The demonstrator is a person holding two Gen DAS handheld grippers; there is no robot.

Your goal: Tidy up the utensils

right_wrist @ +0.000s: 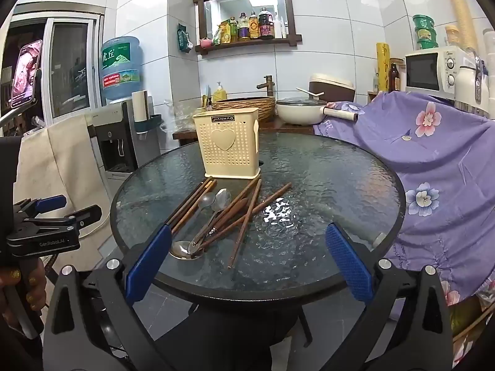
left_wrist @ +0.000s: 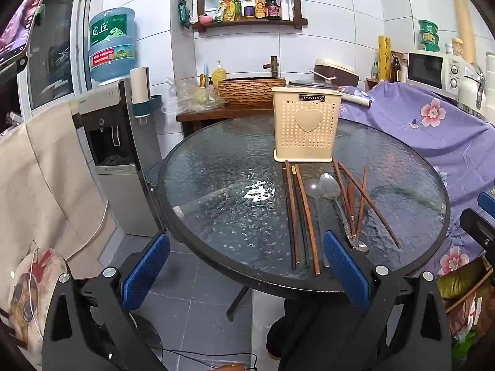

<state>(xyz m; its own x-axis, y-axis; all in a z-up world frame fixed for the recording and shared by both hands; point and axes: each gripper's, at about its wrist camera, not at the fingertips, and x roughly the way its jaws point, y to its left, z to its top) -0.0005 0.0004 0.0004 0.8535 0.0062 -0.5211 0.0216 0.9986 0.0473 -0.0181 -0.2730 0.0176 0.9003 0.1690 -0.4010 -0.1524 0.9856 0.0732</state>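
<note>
Your left gripper [left_wrist: 247, 273] and right gripper [right_wrist: 249, 261] gape wide, empty, chopsticks [right_wrist: 244, 222] and spoons [right_wrist: 213, 204] lying just beyond on the counter [right_wrist: 324, 179].

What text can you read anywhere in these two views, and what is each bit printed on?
"JIANHAO": black label on the cream utensil holder.
"虎丘": green label of the blue water jug.
"GenRobot.AI": side of the left gripper, seen from the right wrist.
Too small or blurred: red jug label, shelf bottles, microwave dials, phone screen, letters on the purple cloth.
</note>
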